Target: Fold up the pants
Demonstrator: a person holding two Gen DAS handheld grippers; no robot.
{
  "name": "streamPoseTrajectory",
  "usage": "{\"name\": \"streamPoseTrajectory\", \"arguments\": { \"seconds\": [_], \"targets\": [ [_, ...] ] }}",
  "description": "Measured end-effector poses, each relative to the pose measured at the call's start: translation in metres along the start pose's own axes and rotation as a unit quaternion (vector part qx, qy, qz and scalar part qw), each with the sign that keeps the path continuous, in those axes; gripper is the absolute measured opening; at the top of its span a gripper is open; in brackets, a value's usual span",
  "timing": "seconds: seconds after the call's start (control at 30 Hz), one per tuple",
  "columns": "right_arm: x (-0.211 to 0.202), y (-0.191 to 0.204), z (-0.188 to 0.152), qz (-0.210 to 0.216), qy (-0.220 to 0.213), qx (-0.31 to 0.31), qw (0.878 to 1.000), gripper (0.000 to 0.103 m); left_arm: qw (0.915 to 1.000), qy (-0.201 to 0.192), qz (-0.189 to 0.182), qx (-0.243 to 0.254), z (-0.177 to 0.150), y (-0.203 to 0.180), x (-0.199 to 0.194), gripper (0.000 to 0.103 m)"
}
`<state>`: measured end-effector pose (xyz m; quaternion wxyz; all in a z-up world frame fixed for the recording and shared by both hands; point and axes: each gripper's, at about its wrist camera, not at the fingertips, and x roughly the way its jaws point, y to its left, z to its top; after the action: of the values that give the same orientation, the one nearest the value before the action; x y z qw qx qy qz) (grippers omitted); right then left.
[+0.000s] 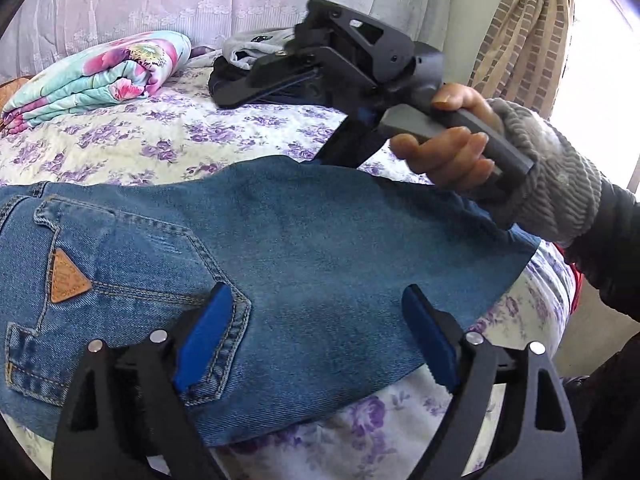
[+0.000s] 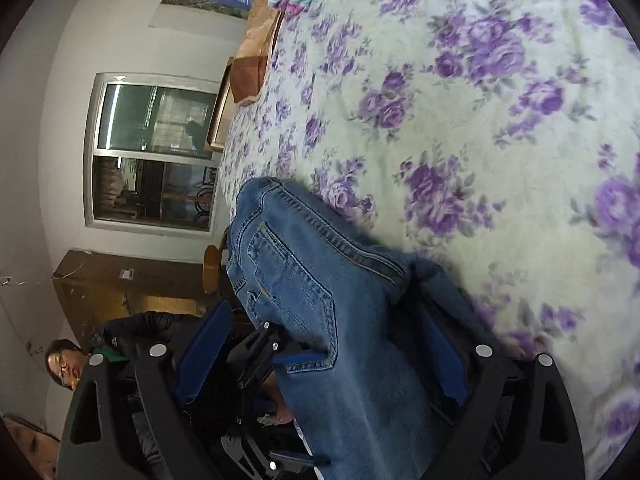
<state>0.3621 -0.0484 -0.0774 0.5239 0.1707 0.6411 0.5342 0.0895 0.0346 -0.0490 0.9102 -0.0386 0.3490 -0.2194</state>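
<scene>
Now, where the jeans lie: the blue jeans (image 1: 280, 260) rest flat on the flowered bed (image 1: 140, 140), already doubled into a compact slab, back pocket (image 1: 132, 280) and leather patch (image 1: 68, 278) facing up.
Long axis: in the left wrist view the slab runs side to side, waistband end toward the left edge, folded end toward the right.
Left gripper (image 1: 316, 336): its jaws are spread wide and released; the blue pads hover just over the near edge of the denim, one above the pocket corner, nothing pinched between them.
Right gripper (image 1: 320, 80): held in the person's hand (image 1: 448, 140) above the far side of the jeans, pointing away over the bed.
Right jaws: its own camera shows them parted; denim lies between the pads, and they do not appear to press it.
Nearer hand: the left sits closest to the near edge, the right to the far right end.
Likely next move: judging by the slab, a final fold or smoothing along the long axis.
</scene>
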Motion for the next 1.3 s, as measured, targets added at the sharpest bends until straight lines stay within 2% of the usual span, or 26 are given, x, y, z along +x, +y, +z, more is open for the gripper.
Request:
{"name": "streamPoseTrajectory", "arguments": {
  "seconds": [0.13,0.17,0.3,0.33,0.37,0.43,0.53,0.57,0.63,0.67,0.7,0.73,0.77,0.83,0.87,0.93,0.97,1.0,1.1,1.23,1.3],
  "targets": [
    [0.003,0.007,0.0,-0.001,0.012,-0.006,1.0,0.093,1.0,-0.003,-0.002,0.0,-0.001,-0.002,0.0,0.084],
    [0.002,0.005,0.003,0.007,0.004,0.006,1.0,0.093,1.0,-0.004,-0.004,0.0,-0.001,-0.001,0.0,0.085],
    [-0.011,-0.012,0.015,0.038,-0.072,0.064,0.995,0.092,1.0,-0.006,-0.006,-0.003,-0.001,-0.001,-0.001,0.085],
    [-0.013,-0.019,0.014,0.05,-0.077,0.079,0.993,0.09,1.0,-0.006,-0.006,-0.003,-0.001,-0.001,-0.001,0.085],
    [-0.016,-0.026,0.013,0.058,-0.08,0.086,0.991,0.088,0.9999,-0.007,-0.007,-0.004,-0.001,-0.001,-0.001,0.085],
    [-0.022,-0.037,0.009,0.061,-0.09,0.094,0.99,0.069,0.9999,-0.007,-0.008,-0.004,-0.001,-0.001,-0.001,0.085],
    [-0.071,-0.043,0.001,0.011,-0.211,0.076,0.974,0.067,0.9999,-0.008,-0.009,-0.003,-0.002,-0.001,-0.002,0.086],
    [-0.08,-0.042,-0.002,0.001,-0.224,0.074,0.972,0.065,0.9999,-0.008,-0.009,-0.003,-0.002,-0.001,-0.001,0.086],
    [-0.088,-0.022,-0.01,-0.037,-0.244,0.037,0.968,0.052,0.9999,-0.009,-0.009,-0.003,-0.002,-0.002,-0.002,0.086],
    [-0.085,-0.003,-0.016,-0.068,-0.242,0.0,0.968,0.05,0.9999,-0.009,-0.009,-0.003,-0.002,-0.001,-0.002,0.086],
    [-0.079,0.014,-0.022,-0.092,-0.237,-0.033,0.967,0.043,0.9999,-0.009,-0.01,-0.003,-0.002,-0.002,-0.002,0.086],
    [-0.073,0.028,-0.028,-0.109,-0.23,-0.06,0.965,0.036,0.9999,-0.009,-0.01,-0.003,-0.002,-0.002,-0.002,0.086],
    [-0.063,0.039,-0.034,-0.115,-0.22,-0.081,0.965,0.034,0.9999,-0.009,-0.01,-0.003,-0.002,-0.002,-0.002,0.086],
    [-0.04,0.049,-0.04,-0.111,-0.196,-0.092,0.97,0.024,0.9999,-0.01,-0.01,-0.003,-0.002,-0.002,-0.002,0.086],
    [-0.032,0.048,-0.042,-0.118,-0.186,-0.091,0.971,0.023,0.9999,-0.01,-0.01,-0.003,-0.002,-0.002,-0.002,0.086],
    [-0.014,0.043,-0.044,-0.148,-0.163,-0.085,0.972,0.016,0.9999,-0.009,-0.01,-0.003,-0.002,-0.002,-0.002,0.086],
    [-0.001,0.03,-0.042,-0.178,-0.159,-0.07,0.969,0.014,0.9999,-0.009,-0.009,-0.003,-0.003,-0.002,-0.002,0.086],
    [0.003,0.016,-0.038,-0.199,-0.161,-0.054,0.965,0.002,0.9999,-0.009,-0.01,-0.002,-0.003,-0.002,-0.002,0.086],
    [0.002,-0.016,-0.028,-0.144,-0.157,-0.006,0.977,0.0,0.9999,-0.007,-0.011,-0.003,-0.002,-0.003,-0.001,0.086],
    [-0.015,0.012,-0.042,-0.171,-0.204,-0.038,0.963,0.002,0.9999,-0.01,-0.011,-0.002,-0.002,-0.004,-0.002,0.087],
    [-0.022,0.025,-0.05,-0.158,-0.212,-0.05,0.963,0.002,0.9999,-0.011,-0.012,-0.002,-0.002,-0.005,-0.002,0.087]
  ]
}}
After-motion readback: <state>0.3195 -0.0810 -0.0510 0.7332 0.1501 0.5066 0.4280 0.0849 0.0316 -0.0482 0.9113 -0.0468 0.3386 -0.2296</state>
